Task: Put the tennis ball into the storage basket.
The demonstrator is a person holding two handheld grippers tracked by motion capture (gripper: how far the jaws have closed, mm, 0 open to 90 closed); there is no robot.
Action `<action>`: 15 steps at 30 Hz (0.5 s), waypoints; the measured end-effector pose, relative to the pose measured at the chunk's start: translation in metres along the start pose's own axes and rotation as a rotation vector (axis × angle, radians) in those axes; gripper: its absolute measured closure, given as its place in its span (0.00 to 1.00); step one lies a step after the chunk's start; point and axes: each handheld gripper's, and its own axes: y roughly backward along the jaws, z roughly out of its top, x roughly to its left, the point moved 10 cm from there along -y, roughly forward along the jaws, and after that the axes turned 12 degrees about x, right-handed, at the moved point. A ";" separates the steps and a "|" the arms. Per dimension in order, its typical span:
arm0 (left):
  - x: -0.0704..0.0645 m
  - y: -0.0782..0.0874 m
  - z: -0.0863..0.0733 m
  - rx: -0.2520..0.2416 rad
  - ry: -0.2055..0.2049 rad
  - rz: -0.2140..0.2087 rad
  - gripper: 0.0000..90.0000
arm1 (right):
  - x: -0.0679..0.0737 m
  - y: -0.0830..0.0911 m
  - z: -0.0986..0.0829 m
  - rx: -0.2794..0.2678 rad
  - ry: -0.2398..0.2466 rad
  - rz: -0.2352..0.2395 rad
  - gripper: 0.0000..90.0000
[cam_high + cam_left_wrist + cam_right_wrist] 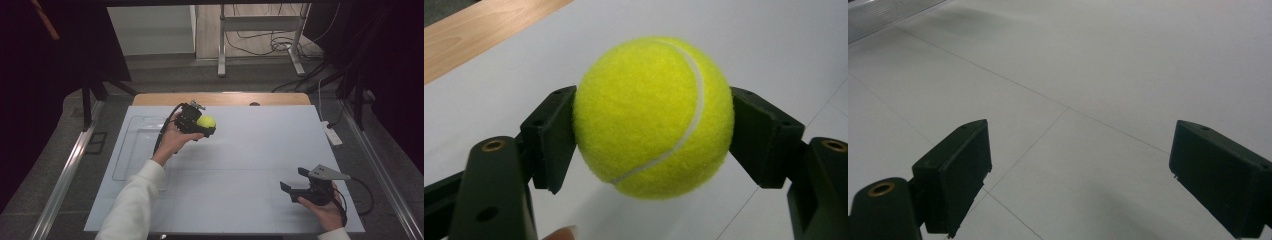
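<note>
Desk (240,165): a pale grey surface scored with thin lines, a strip of bare wood showing along its far edge. Clear tray (136,145): a shallow transparent container lying on the left part of the desk, partly crossed by the person's left forearm in a white sleeve. Left tongs (206,129): held above the far-left area of the desk, just right of the tray; the two black jaws press against opposite sides of the ball, pinching it clear of the surface. Right tongs (295,181): held low over the near-right corner of the desk, jaws spread wide with only the desk surface between them. Tennis ball (653,116): yellow-green felt with a white curved seam, gripped between the left jaws.
</note>
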 end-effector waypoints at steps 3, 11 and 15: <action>0.001 0.002 -0.001 -0.002 -0.001 -0.001 0.30 | 0.000 0.000 0.000 0.000 0.001 0.000 0.11; 0.001 0.006 -0.001 -0.020 0.006 0.001 0.30 | 0.000 0.000 0.000 0.000 0.000 0.000 0.11; 0.001 0.010 -0.001 -0.031 0.006 0.000 0.30 | 0.000 0.000 0.000 0.001 0.000 -0.001 0.11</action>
